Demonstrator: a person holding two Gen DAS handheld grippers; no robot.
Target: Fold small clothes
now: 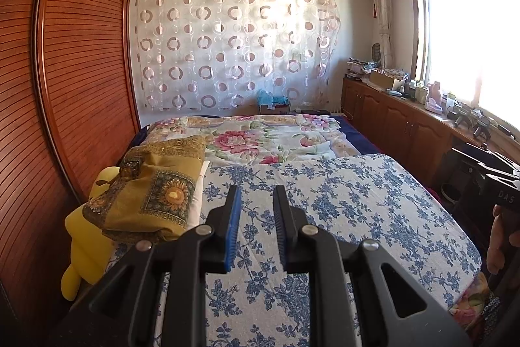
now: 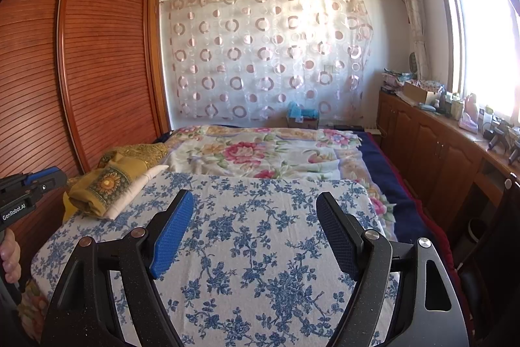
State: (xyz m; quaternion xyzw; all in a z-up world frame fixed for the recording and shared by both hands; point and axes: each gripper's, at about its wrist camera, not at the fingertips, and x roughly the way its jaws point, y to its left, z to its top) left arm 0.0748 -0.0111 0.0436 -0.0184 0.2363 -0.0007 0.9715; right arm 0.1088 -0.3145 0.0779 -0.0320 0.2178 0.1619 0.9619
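Observation:
A mustard-yellow patterned garment (image 1: 152,194) lies crumpled at the left edge of the blue-flowered white board (image 1: 341,210), partly over a white cloth (image 2: 130,194). It also shows in the right wrist view (image 2: 107,184). My left gripper (image 1: 256,194) hovers over the board (image 2: 260,249), just right of the garment, jaws a little apart and empty. My right gripper (image 2: 255,200) is wide open and empty over the middle of the board. Its black body shows at the right edge of the left wrist view (image 1: 500,184).
A yellow plush toy (image 1: 84,233) sits under the garment by the slatted wooden wardrobe (image 1: 65,70). A floral quilt (image 1: 253,135) covers the bed behind the board. Wooden cabinets (image 2: 432,145) with clutter run along the right wall under the window.

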